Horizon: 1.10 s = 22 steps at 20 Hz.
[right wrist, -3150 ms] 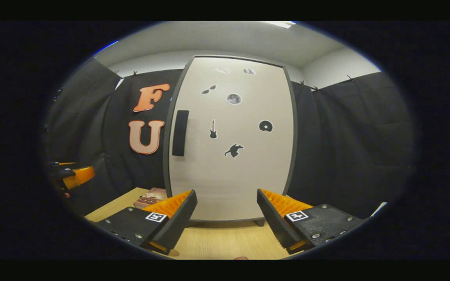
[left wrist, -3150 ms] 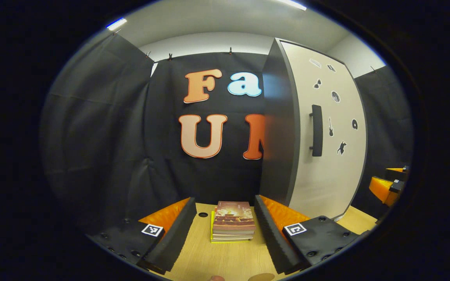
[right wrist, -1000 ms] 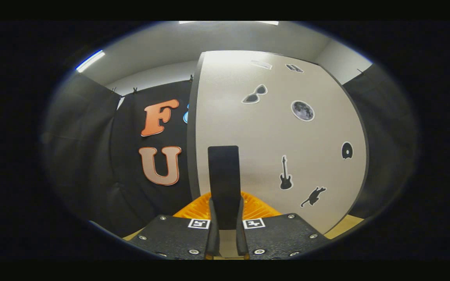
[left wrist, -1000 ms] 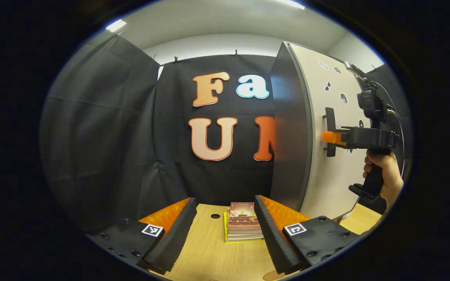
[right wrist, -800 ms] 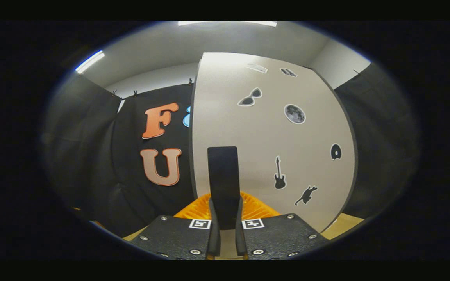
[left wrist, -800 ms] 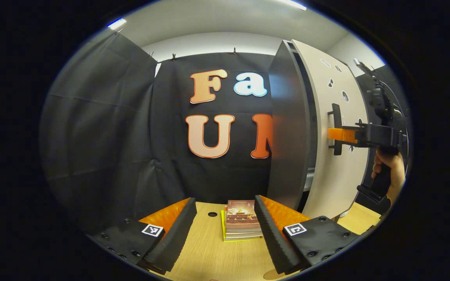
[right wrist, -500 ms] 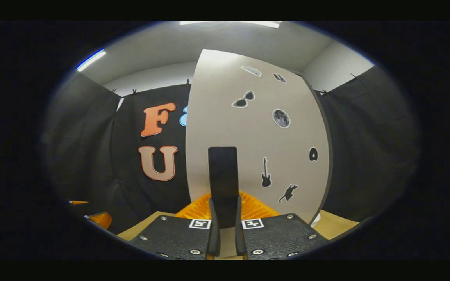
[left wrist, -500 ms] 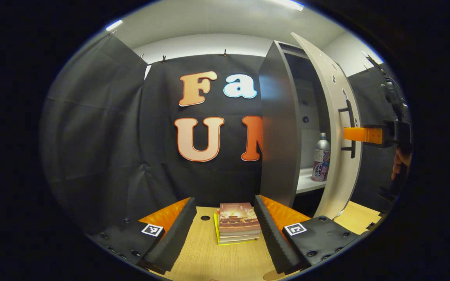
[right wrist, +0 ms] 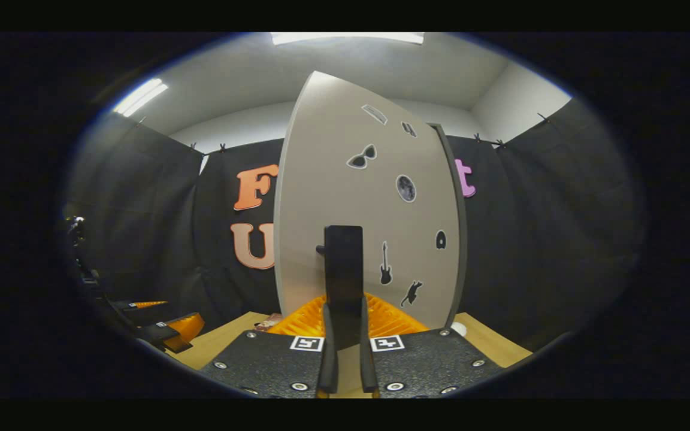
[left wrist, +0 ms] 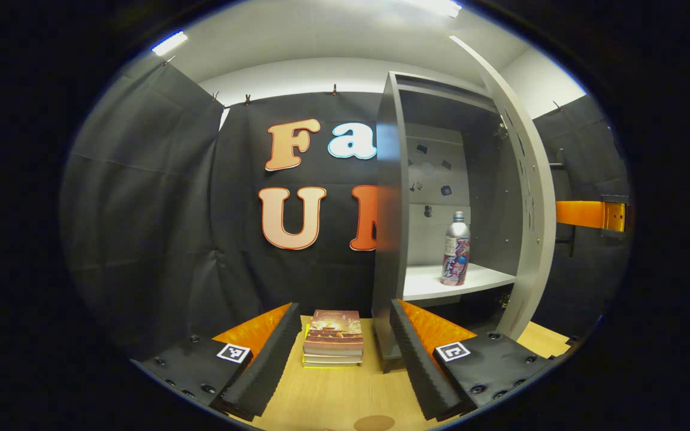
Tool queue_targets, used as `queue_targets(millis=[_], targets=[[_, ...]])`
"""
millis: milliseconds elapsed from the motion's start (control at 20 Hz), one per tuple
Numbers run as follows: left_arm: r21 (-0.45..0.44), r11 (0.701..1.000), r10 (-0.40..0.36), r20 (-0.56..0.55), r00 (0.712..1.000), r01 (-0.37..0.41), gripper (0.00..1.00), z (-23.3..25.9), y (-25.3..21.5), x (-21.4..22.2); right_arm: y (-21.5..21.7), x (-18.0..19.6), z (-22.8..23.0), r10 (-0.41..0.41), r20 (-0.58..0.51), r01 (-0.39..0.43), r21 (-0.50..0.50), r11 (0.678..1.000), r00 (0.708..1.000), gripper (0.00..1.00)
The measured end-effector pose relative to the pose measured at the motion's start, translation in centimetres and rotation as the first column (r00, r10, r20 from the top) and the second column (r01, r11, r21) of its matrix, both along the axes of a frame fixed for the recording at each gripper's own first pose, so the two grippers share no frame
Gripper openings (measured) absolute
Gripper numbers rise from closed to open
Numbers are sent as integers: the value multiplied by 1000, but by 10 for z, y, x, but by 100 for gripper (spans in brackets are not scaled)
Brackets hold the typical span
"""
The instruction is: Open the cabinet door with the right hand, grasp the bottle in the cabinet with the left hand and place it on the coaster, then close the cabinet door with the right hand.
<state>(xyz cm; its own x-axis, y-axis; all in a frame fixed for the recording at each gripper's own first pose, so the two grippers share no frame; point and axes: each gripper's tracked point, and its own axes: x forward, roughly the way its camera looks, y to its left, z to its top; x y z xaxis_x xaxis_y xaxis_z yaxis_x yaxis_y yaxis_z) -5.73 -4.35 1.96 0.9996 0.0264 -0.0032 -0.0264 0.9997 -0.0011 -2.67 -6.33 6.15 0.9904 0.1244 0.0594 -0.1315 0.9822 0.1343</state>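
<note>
The grey cabinet (left wrist: pixel 388 239) stands open, its pale door (left wrist: pixel 530 197) swung out to the right. A silver bottle (left wrist: pixel 456 248) with a pink label stands upright on the white shelf (left wrist: pixel 429 281) inside. My left gripper (left wrist: pixel 344 308) is open low over the table, left of the cabinet and well short of the bottle. A brown round coaster (left wrist: pixel 374 422) lies at the bottom edge, under that gripper. In the right gripper view, my right gripper (right wrist: pixel 344 311) is shut on the door's black handle (right wrist: pixel 343 263). The door (right wrist: pixel 375 203) carries small stickers.
A stack of books (left wrist: pixel 333 346) lies on the wooden table (left wrist: pixel 333 389) between the left fingers, just left of the cabinet's foot. The right gripper's orange finger (left wrist: pixel 587 214) reaches in beyond the door. The left gripper (right wrist: pixel 165 329) appears far left in the right gripper view.
The right gripper, shut on the handle, has pulled the door wide open. The cabinet's inside, with the bottle on the shelf, has come fully into the left gripper view.
</note>
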Motion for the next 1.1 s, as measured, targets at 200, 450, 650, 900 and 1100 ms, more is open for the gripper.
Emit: queue_targets(millis=[200, 450, 650, 900, 1100], targets=[[-19, 1000, 25, 2, 1000, -25, 94, 2, -45, -35, -56, -28, -3, -18, 12, 18, 1, 1000, 1000, 13], [-48, 999, -8, -21, 1000, 7, 97, -2, -94, -52, -133, -50, -11, -71, 25, 72, -43, 996, 997, 10], [-74, 996, -48, -33, 998, 45, 96, 1, -114, -49, -182, -59, -17, -122, 48, 127, -126, 984, 991, 10], [-77, 995, -68, -32, 997, 65, 96, 1, -126, -33, -220, -63, -17, -152, 53, 157, -106, 982, 987, 6], [-58, 995, -81, -36, 996, 79, 96, 2, -132, -30, -240, -61, -22, -157, 43, 158, -27, 987, 987, 13]])
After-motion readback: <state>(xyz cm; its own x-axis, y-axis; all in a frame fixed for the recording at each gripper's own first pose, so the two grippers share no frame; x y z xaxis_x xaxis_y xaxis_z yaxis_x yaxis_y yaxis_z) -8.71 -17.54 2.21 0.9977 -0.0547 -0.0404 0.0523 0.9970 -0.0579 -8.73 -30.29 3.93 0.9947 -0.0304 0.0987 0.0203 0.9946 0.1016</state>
